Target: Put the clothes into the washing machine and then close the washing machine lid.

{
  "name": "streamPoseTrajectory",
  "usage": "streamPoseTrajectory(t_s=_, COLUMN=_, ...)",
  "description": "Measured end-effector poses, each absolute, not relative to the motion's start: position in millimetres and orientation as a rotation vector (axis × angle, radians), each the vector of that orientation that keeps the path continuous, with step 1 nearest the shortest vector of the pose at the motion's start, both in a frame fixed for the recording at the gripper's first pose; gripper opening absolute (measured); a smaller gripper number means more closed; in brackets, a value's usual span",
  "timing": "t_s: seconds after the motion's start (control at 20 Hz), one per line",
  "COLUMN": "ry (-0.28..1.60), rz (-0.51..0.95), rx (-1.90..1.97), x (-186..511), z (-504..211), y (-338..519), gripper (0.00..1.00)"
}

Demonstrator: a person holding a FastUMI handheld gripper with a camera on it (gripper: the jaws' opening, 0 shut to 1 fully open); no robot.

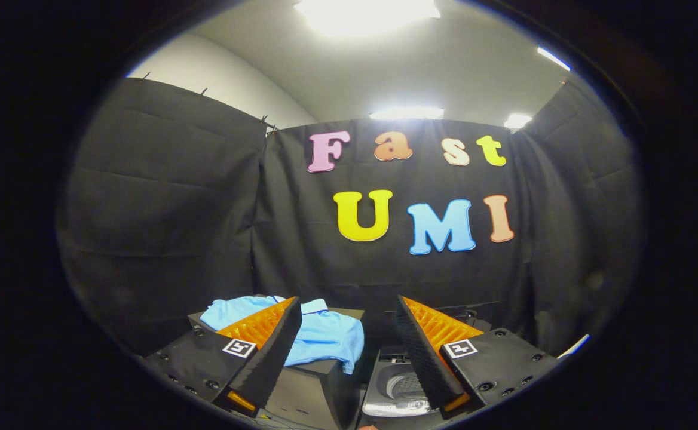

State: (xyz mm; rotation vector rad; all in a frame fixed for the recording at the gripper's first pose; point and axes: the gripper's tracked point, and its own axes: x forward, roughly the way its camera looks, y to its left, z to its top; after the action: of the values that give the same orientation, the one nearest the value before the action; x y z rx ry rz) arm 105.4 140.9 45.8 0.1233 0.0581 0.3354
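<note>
A light blue shirt point(324, 337) lies crumpled on a dark stand point(301, 391), partly behind my left finger and just beyond it. To its right, low down between my fingers and under the right one, stands a small washing machine point(398, 388) with its top uncovered, so the pale drum inside shows. My gripper point(349, 307) is held above and short of both, open wide, with nothing between its fingers. The machine's lid point(474, 313) is hard to make out behind the right finger.
Black cloth walls close the booth behind and on both sides of the stand and machine. Bright ceiling lights shine overhead. A gap separates the stand's right edge from the machine.
</note>
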Motion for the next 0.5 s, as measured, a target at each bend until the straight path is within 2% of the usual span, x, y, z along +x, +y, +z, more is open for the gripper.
streamPoseTrajectory(t_s=0.5, ry=0.124, rz=0.515, rx=0.120, x=167.4, z=48.1, y=220.5, gripper=0.98)
